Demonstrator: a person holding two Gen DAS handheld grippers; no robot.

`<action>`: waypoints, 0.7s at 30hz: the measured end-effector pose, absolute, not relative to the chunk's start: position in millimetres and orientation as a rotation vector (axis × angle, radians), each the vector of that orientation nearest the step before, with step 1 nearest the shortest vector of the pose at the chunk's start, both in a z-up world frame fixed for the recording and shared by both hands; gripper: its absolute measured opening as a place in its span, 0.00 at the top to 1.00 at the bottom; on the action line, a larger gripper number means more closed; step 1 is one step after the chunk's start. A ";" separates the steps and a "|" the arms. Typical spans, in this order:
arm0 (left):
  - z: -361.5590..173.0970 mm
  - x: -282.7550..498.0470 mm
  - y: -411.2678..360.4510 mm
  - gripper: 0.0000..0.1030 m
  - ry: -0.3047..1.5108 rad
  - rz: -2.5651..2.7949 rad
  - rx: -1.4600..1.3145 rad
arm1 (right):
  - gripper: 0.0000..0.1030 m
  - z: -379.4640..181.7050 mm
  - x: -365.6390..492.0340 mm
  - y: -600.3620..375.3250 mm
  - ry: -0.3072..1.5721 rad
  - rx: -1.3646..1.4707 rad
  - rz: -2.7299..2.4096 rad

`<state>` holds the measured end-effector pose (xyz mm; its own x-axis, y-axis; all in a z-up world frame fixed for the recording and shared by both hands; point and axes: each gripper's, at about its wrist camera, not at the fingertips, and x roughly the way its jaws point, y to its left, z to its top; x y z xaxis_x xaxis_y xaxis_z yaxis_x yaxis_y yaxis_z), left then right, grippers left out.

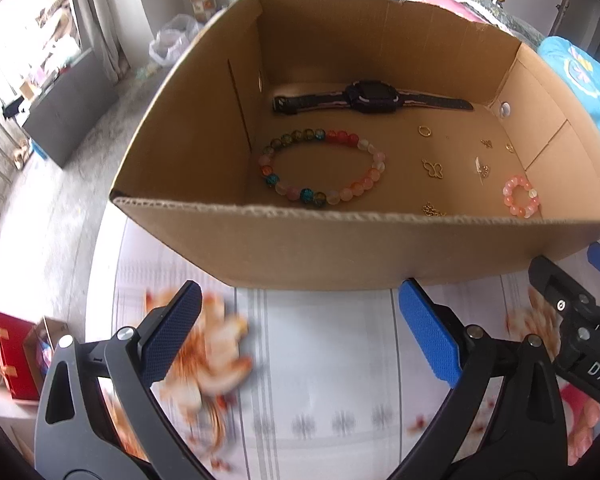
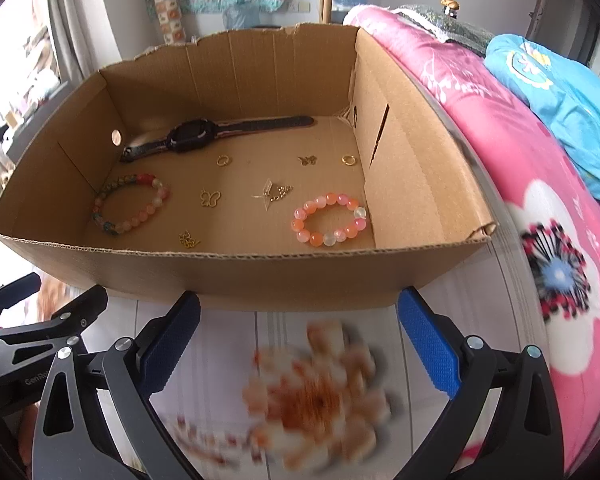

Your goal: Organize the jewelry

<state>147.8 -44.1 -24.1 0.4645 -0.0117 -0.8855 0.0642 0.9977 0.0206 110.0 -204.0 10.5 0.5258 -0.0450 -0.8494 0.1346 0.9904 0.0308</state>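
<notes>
Left gripper (image 1: 298, 326): jaws spread wide, nothing between them, hovering over the flowered cloth (image 1: 320, 360) just short of the box's near wall.
Cardboard box (image 1: 340, 248): open-topped, sitting on the cloth, all the jewelry lying on its floor.
Multicolour bead bracelet (image 1: 324, 166): lying flat at the left side of the floor, near the left wall.
Watch (image 1: 370, 98): stretched out along the back wall, behind the bracelet.
Gold charms: a ring (image 2: 223, 160), a butterfly (image 2: 210, 199) and a chain piece (image 2: 278, 193) scattered mid-floor, apart from each other.
Pink bead bracelet (image 2: 331, 219): flat, near the right wall.
Right gripper (image 2: 298, 328): also gaping open and empty, at the box's near wall.
Pink quilt (image 2: 540, 184): beside the box, to the right.
</notes>
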 end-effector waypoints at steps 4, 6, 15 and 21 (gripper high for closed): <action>-24.9 159.7 -44.7 0.08 1.051 -0.025 0.068 | 0.06 4.8 123.2 -205.7 0.997 0.097 -0.113; -28.7 153.3 -41.3 0.08 1.066 -0.029 0.054 | 0.06 2.4 118.4 -202.7 1.001 0.084 -0.114; -23.6 103.2 -32.7 0.08 1.081 -0.101 -0.054 | 0.06 14.5 76.0 -185.1 0.956 0.042 -0.104; -8.4 84.3 -29.4 0.08 1.034 -0.093 -0.055 | 0.06 27.3 66.4 -184.5 0.922 0.048 -0.111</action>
<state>84.3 -29.4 -8.4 0.5077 -0.1028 -0.8554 0.0508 0.9947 -0.0895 66.4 -184.5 27.3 0.5991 -0.0753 -0.7971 0.1165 0.9932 -0.0063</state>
